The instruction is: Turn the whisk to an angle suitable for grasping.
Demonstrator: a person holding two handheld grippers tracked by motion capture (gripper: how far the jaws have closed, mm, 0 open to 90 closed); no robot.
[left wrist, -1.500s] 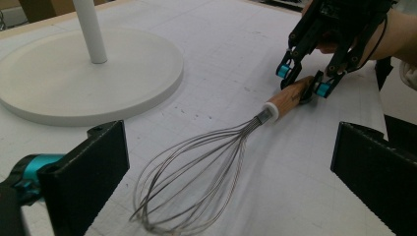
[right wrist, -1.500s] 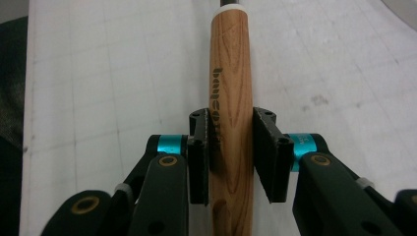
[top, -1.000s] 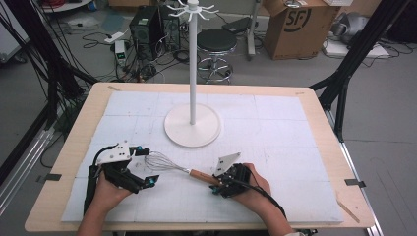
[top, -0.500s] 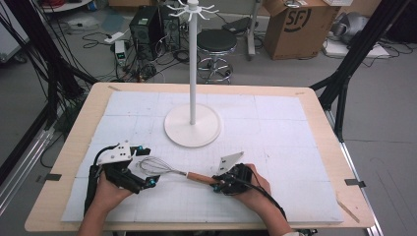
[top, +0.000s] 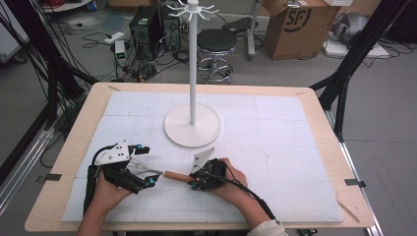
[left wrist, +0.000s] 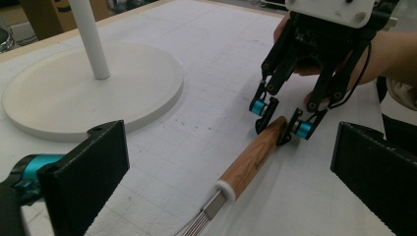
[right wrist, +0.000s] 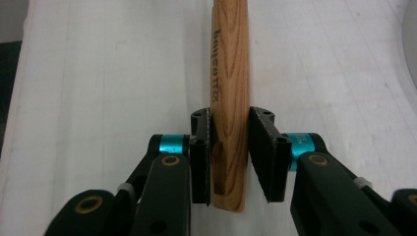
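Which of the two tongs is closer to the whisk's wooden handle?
Right. The right tongs are clamped on the end of the wooden handle; the left tongs sit open around the whisk's wires, off the wood.

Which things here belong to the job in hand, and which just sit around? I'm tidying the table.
In the job:
whisk, wooden handle clamped in the right gripper
left gripper, jaws wide open around the whisk's wires

Just around:
white stand on the table
stool, cardboard box and computer on the floor

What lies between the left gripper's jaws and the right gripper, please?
In the left gripper view, the whisk spans that stretch: its wires run in between the open left jaws, and its wooden handle reaches the right gripper, which is clamped on its end.
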